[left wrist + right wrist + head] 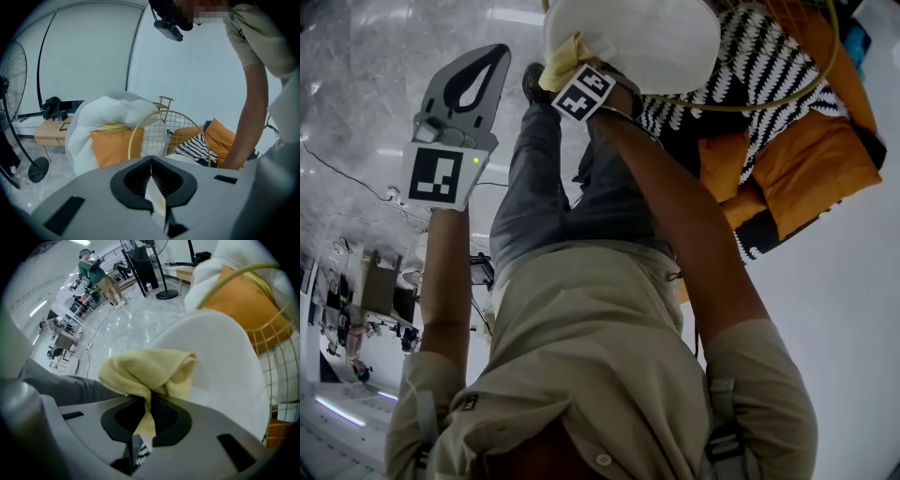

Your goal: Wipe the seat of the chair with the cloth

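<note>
The chair's round white seat [647, 37] fills the top of the head view, with its gold wire back [164, 126] behind it. My right gripper [578, 86] is shut on a bunched yellow cloth [145, 373], and the cloth [560, 64] rests against the near edge of the seat [225, 357]. My left gripper [490, 62] hangs to the left of the chair, over the floor, away from the seat. Its jaws are shut with nothing between them [151, 161].
Orange cushions [811, 159] and a black-and-white patterned cushion [769, 66] lie right of the chair. A big white pillow [108, 112] over an orange cushion [110, 145], a low wooden table [49, 131] and a standing fan [11, 93] stand beyond. My legs [530, 187] reach toward the chair.
</note>
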`<state>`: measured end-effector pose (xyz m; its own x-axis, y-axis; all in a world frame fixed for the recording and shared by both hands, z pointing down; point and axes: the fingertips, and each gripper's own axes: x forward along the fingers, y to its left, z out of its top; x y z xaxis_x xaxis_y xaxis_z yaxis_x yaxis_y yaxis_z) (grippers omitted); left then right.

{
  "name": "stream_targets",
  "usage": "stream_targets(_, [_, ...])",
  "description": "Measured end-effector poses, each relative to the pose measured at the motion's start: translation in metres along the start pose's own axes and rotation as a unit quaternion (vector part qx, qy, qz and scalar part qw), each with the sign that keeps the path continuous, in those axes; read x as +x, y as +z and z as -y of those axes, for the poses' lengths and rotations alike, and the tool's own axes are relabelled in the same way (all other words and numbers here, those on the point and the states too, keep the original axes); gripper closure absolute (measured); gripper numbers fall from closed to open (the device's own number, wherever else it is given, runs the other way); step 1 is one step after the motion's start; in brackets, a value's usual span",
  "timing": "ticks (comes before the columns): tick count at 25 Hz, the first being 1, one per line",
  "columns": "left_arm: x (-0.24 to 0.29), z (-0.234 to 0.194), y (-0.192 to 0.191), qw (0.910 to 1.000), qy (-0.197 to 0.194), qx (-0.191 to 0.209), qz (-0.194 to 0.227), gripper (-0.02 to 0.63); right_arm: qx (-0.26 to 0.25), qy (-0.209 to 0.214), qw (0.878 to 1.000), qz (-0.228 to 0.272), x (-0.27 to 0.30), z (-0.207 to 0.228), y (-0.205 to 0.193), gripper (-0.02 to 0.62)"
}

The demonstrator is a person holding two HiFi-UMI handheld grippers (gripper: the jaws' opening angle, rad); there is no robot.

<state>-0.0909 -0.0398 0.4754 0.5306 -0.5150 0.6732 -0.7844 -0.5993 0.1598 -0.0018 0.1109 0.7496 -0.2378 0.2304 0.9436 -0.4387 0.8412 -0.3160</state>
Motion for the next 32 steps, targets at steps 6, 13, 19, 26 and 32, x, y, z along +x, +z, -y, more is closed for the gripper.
stream_targets(6, [-0.003,0.001,0.004,1.0000,0.003,-0.002,0.002,0.589,0.078,-0.108,0.990,-0.055,-0.046,0.127,-0.133,0.545])
stream_targets(13, [-0.001,0.003,0.001,1.0000,0.001,0.001,0.000,0.589,0.217,-0.187,0.955,-0.075,-0.099,0.237,-0.222,0.543])
stream_targets(19, [-0.002,0.002,0.005,1.0000,0.002,-0.004,0.002,0.589,0.207,-0.186,0.958,-0.071,-0.089,0.236,-0.183,0.543])
stream_targets(26, [0.000,0.000,-0.005,1.0000,0.004,-0.006,-0.002,0.589,0.190,-0.133,0.973,0.016,-0.033,0.167,-0.035,0.548])
stream_targets(32, [-0.015,-0.005,-0.001,0.9998,0.017,0.002,-0.006,0.589,0.117,-0.080,0.989,0.053,-0.026,0.095,0.058,0.548])
